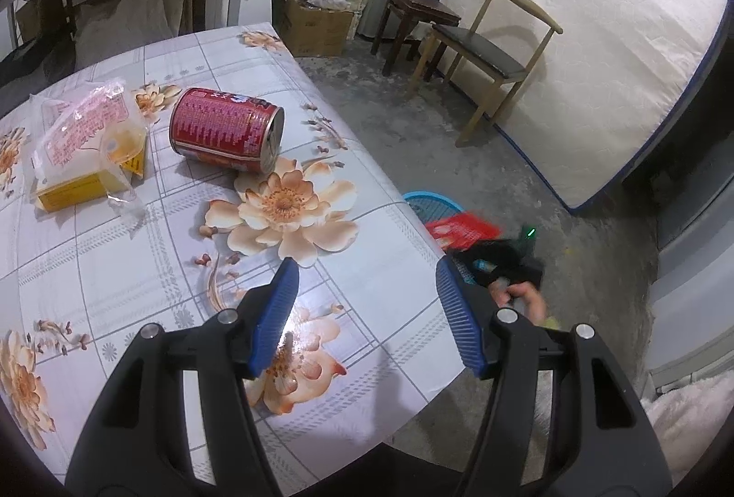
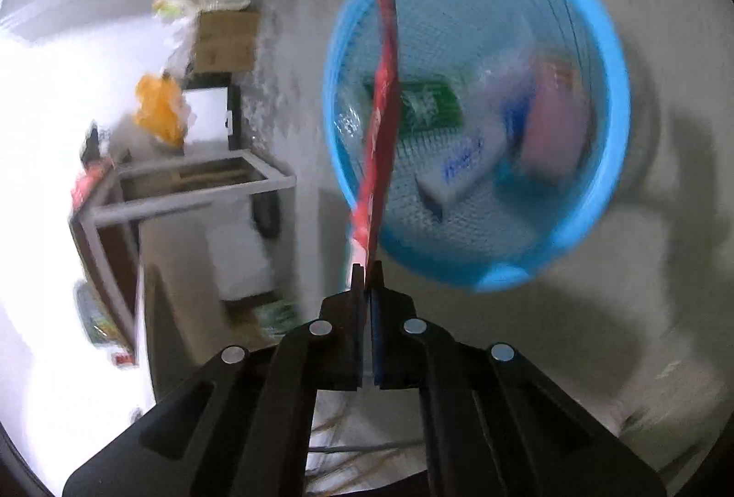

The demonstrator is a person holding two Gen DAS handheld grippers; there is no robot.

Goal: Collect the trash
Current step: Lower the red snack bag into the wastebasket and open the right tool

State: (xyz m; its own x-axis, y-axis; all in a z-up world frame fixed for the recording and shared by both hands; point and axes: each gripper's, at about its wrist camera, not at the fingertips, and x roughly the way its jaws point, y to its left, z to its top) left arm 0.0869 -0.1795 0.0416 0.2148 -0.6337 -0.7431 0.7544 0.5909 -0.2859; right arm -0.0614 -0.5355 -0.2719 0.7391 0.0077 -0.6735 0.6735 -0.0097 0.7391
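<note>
Flat red wrapper [image 2: 383, 102] | pinched edge-on, right claw [image 2: 367, 267] | round mesh basket [image 2: 614, 52]

Left tongs [image 1: 362, 313] agape, right tongs [image 2: 366, 267] clamped.

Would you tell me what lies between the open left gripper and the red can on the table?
Only bare flowered tablecloth lies between the left gripper and the red can, seen in the left wrist view.

A flat red wrapper [image 2: 380, 121] is hanging edge-on over the round blue mesh basket [image 2: 610, 52]; a red can [image 1: 225, 129] is lying sideways by the table's far edge.
</note>
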